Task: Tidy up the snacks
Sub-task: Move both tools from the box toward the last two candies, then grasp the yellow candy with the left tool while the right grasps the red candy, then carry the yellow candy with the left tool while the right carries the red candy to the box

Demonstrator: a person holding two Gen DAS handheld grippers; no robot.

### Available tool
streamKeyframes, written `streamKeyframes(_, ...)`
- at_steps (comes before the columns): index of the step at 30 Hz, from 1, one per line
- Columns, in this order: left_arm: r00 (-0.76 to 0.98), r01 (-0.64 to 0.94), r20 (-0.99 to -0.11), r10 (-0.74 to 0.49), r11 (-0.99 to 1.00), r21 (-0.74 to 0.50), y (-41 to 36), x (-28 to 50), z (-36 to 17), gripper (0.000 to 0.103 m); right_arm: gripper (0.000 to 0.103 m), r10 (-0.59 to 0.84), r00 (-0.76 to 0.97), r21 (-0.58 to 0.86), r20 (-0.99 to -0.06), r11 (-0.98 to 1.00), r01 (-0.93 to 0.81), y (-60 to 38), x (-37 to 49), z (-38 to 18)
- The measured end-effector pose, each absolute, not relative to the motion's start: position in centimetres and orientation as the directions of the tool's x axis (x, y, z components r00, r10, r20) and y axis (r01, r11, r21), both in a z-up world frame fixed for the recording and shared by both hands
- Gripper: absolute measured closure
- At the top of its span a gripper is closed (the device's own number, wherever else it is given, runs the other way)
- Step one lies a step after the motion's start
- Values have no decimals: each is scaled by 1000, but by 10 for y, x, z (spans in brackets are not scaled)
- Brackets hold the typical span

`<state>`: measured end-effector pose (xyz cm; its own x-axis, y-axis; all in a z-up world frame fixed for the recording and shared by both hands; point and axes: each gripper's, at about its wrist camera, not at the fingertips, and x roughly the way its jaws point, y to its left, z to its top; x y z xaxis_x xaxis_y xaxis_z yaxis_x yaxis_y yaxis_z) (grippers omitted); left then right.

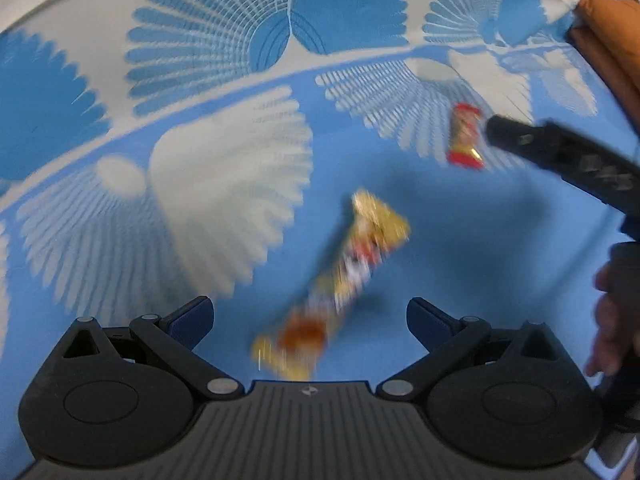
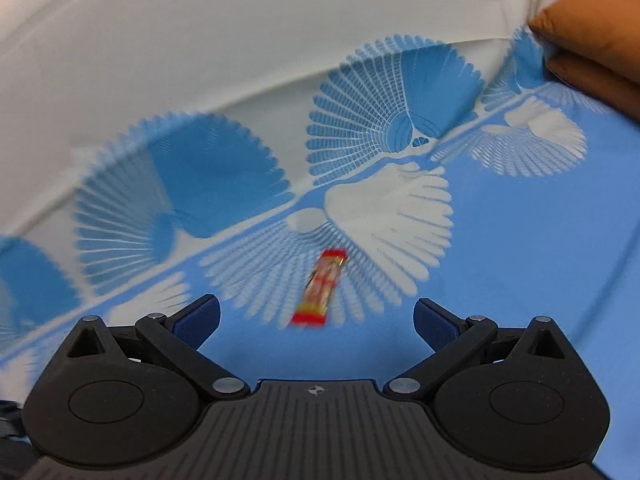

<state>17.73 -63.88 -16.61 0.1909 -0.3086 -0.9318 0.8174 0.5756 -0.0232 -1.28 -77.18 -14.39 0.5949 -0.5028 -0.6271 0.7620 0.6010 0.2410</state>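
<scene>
A long gold and red snack packet (image 1: 340, 280) lies on the blue patterned cloth (image 1: 460, 260), blurred, running from between my left gripper's fingers outward. My left gripper (image 1: 310, 320) is open just above its near end. A small red and gold snack bar (image 1: 465, 136) lies further off to the right; it also shows in the right wrist view (image 2: 320, 290). My right gripper (image 2: 316, 322) is open with the small bar just ahead of its fingers. The right gripper also shows in the left wrist view (image 1: 560, 152), beside the small bar.
The blue and white fan-patterned cloth (image 2: 520, 260) covers the surface. An orange-brown cushion (image 2: 592, 40) sits at the far right edge, also in the left wrist view (image 1: 612, 40). A white fabric fold (image 2: 240, 40) lies at the back.
</scene>
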Motion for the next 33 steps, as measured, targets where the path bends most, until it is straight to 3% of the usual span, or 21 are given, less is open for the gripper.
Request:
streamKeyframes(4, 240, 799, -920, -310, 601, 6, -653, 194, -189, 0, 0, -516, 538, 178, -667, 590, 787, -802, 31, -189)
streamKeyframes(5, 270, 807, -901, -340, 590, 19, -651, 191, -188, 0, 0, -586, 539, 102, -604, 614, 782, -793, 35, -195)
streamKeyframes(7, 286, 828, -886, -365, 559, 37, -650, 188, -192, 0, 0, -645, 514, -37, -566, 643, 765, -778, 44, -209)
streamKeyframes(13, 289, 825, -881, -374, 564, 31, -646, 190, -194, 1, 1, -642, 521, -10, -563, 636, 772, -776, 42, -209)
streamKeyframes(14, 289, 818, -884, -369, 574, 28, -645, 189, -192, 5, 5, -653, 510, -22, -561, 627, 779, -774, 42, -209)
streamKeyframes(15, 297, 812, -874, -384, 583, 20, -642, 187, -186, 28, 29, -675, 496, -36, -546, 611, 791, -770, 41, -206)
streamKeyframes(16, 302, 821, -863, -405, 571, 19, -638, 183, -179, 76, 71, -683, 495, -46, -538, 610, 791, -766, 41, -202)
streamKeyframes(17, 272, 840, -868, -416, 542, 3, -633, 180, -172, 90, 79, -699, 469, -78, -539, 596, 799, -762, 41, -200)
streamKeyframes(22, 226, 821, -857, -462, 564, -88, -593, 176, -152, 90, 80, -636, 507, 43, -582, 599, 800, -742, 4, -186)
streamKeyframes(28, 204, 816, -842, -500, 562, -136, -524, 139, -109, 90, 80, -548, 643, 264, -535, 615, 743, -652, -76, -149)
streamKeyframes(33, 206, 807, -845, -494, 574, -139, -449, 91, -79, 90, 80, -497, 659, 308, -565, 615, 726, -557, -127, -135)
